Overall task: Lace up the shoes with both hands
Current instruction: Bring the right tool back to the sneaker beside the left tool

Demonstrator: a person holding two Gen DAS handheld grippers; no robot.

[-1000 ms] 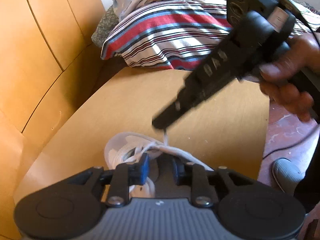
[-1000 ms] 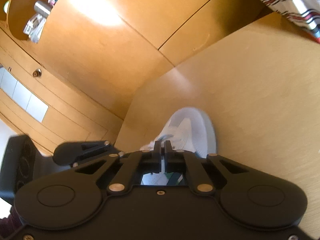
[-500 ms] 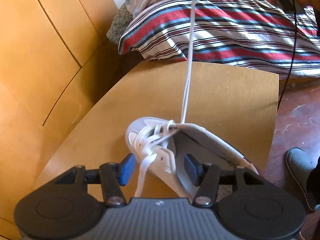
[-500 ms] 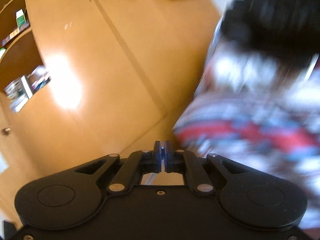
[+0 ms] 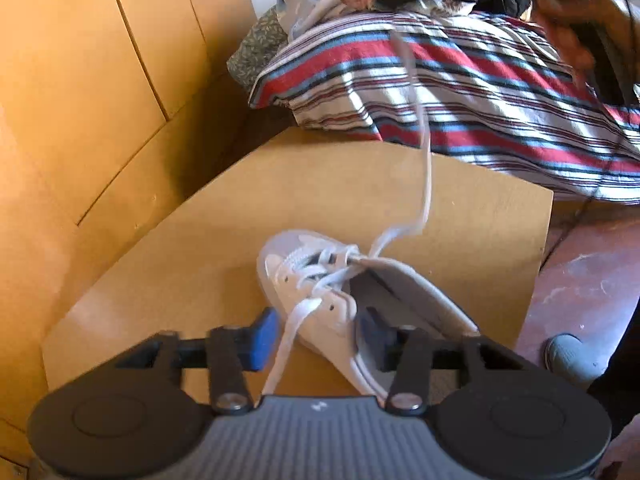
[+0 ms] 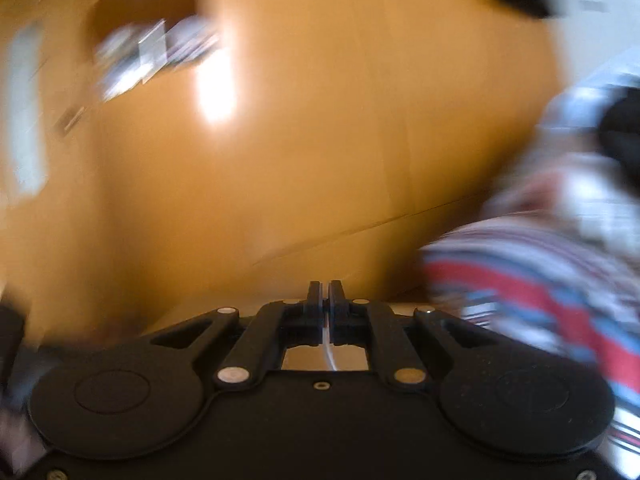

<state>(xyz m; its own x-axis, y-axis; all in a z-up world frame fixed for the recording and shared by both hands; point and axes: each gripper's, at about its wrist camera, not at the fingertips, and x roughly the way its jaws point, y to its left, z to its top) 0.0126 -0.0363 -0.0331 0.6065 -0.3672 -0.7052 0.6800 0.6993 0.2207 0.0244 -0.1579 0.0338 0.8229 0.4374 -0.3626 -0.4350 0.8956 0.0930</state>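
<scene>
From the left wrist, the white shoe [image 5: 320, 280] lies on the tan wooden table [image 5: 480, 216], toe pointing away and slightly left, heel toward the camera, so its long axis runs nearly along the line of the left gripper [image 5: 316, 340]. That gripper sits right at the shoe's rear half, its blue-padded fingers [image 5: 262, 338] straddling the near side wall and a loose lace end [image 5: 288, 344]; its jaws are closing, and whether the pads already press the upper is hard to tell, though a gap shows on the left. The shoe looks like smooth leather or synthetic, with flat woven laces crossed over the eyelets and the tongue flopped open to the right. A second lace strand [image 5: 424, 152] rises from the upper eyelets in a slack, wavy line toward the top of the frame, over the striped blanket [image 5: 440, 92], where a hand [image 5: 568, 28] holds dark hardware.

From the right wrist, the picture is badly smeared. The right gripper [image 6: 325, 296] has its black fingers pressed together, with a thin white strip, probably that lace, pinched between them. Orange cupboard fronts [image 6: 340, 120] fill the background; the shoe is out of sight here, below and behind.
</scene>
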